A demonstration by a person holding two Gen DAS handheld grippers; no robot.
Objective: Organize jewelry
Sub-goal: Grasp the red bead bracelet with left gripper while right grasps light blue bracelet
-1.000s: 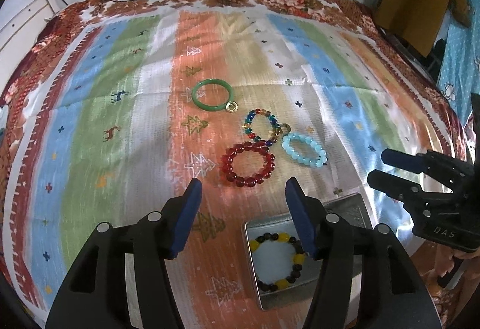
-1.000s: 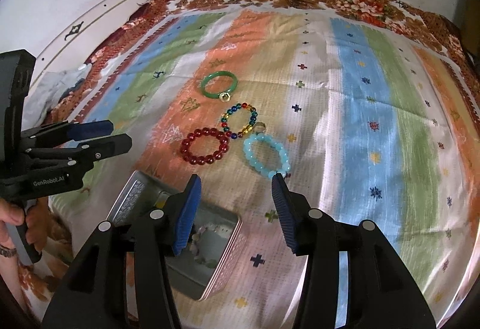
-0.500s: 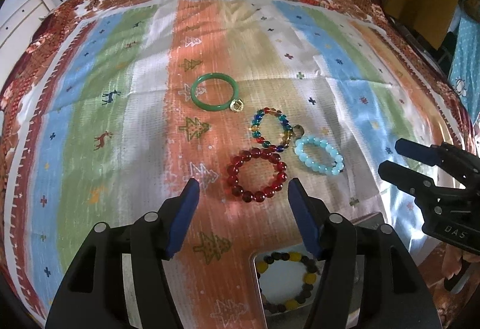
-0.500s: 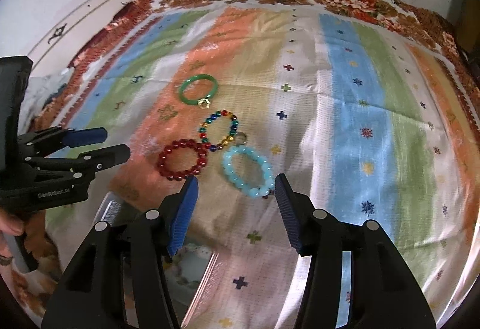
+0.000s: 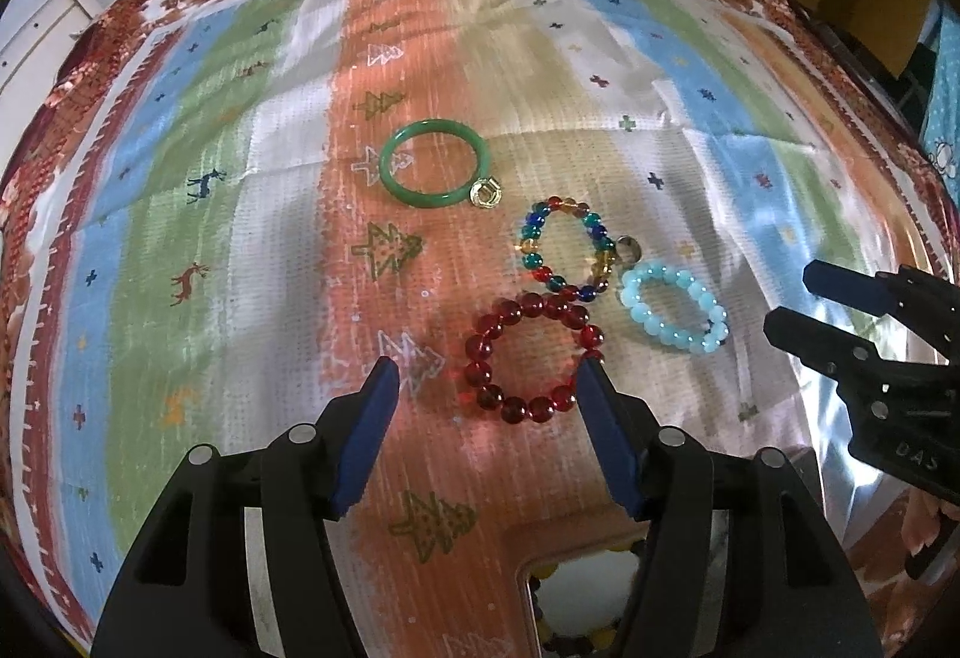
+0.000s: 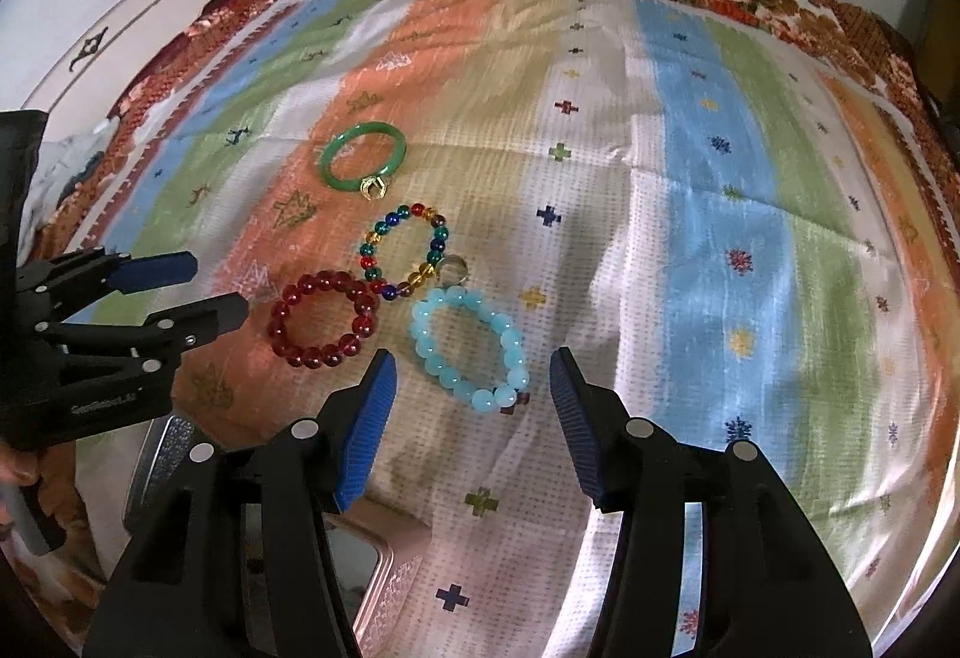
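Closing now could go wrong: the red bracelet touches the multicolour bracelet, so your left gripper may snag both, and loose beads could roll off the pads. The right gripper risks pinching cloth under the blue bracelet. Both grippers tilt steeply down over the cloth, jaws open about halfway and holding nothing, each bracketing its bracelet without touching. The green bangle lies farther off; the tin sits below your left gripper, one bracelet already inside.
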